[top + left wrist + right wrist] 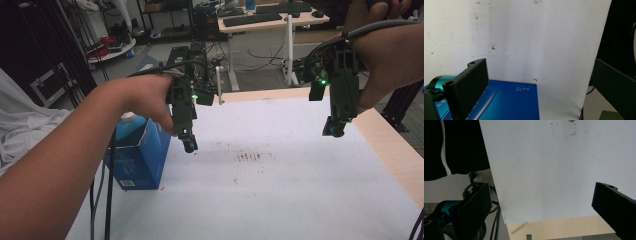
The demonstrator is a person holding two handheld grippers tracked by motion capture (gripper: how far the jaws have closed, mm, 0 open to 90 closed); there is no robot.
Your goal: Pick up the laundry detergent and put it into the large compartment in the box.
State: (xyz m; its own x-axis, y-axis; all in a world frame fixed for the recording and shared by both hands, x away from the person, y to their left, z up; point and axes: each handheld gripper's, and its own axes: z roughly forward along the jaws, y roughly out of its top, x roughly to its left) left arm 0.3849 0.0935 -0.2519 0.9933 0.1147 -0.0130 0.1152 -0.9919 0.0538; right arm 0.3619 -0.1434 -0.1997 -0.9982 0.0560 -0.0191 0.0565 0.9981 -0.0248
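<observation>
Two grippers hang above the white sheet (280, 190) that covers the wooden table (395, 150), neither touching anything. Left gripper (189, 145) hovers just right of the blue carton (140, 160), nose tilted down; in the left gripper view its jaws stand spread wide with nothing between them, and the carton's blue top face (509, 102) lies right below, near the left jaw. Likely this hand is lining up for a reach at the carton, since that is the nearest thing to it. One carton only, standing upright at the sheet's left edge, top flap open, a pale blue cap or bottle top (128, 117) poking out; contents otherwise hidden. Right gripper (334, 131) is held well apart from the carton, over the sheet's far right part, near the bare wood strip; its own view shows jaws also spread wide, empty, looking down at the sheet's edge and wood below. Probably parked out of the way while the left hand works. One smudge of brownish marks (248, 156) on the sheet between the two grippers, nearer the carton's side. Count: two grippers, one carton, one sheet, one table. Green lights show on both gripper bodies. Background holds desks, keyboards, cables, not part of the work.
</observation>
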